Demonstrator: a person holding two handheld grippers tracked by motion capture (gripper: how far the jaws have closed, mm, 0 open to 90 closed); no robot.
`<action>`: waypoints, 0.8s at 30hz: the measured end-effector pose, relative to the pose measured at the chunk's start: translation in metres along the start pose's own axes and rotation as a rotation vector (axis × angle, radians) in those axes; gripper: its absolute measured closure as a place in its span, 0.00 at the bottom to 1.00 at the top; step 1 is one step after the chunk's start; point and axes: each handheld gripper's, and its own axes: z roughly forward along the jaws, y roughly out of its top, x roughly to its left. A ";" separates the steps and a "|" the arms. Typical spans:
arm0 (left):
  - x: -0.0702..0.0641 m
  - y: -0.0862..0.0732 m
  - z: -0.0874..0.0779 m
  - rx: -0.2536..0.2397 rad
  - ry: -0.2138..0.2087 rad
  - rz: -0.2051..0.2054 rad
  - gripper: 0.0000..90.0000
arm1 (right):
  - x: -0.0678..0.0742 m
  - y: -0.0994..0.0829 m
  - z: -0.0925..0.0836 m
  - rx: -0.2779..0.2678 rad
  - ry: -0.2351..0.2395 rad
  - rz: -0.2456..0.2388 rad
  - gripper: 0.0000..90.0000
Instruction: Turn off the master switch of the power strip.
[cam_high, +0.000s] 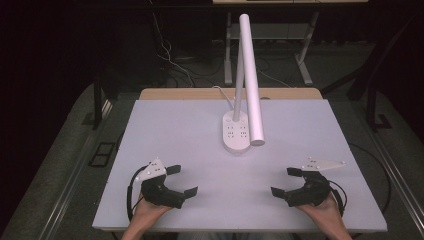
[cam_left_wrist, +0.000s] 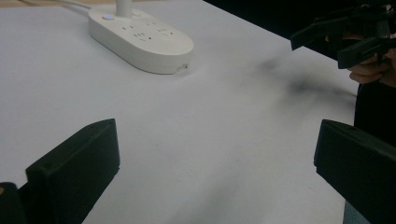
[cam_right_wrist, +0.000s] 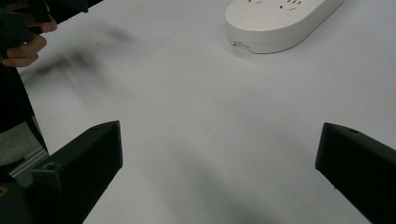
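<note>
a white desk lamp (cam_high: 243, 75) stands on the white table (cam_high: 175, 130), toward 12 o'clock from the table's centre. its base (cam_high: 236, 132) is a flat oval slab with rounded ends, carrying rows of socket holes on top and lying flat with its long axis running from 12 to 6 o'clock. a slim stem rises from the far end of the base. a long white tube head slants down, its lower end just past the base at 3 o'clock.
</note>
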 end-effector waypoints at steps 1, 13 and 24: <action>0.000 0.000 0.000 0.008 -0.001 0.007 0.00 | 0.000 0.000 0.000 -0.001 0.000 -0.001 0.00; -0.001 0.000 0.001 0.018 -0.001 0.004 0.00 | -0.001 -0.002 -0.002 0.001 -0.004 0.001 0.00; -0.002 0.002 0.002 0.024 -0.016 0.005 0.00 | -0.001 -0.003 -0.002 0.010 -0.003 0.005 0.00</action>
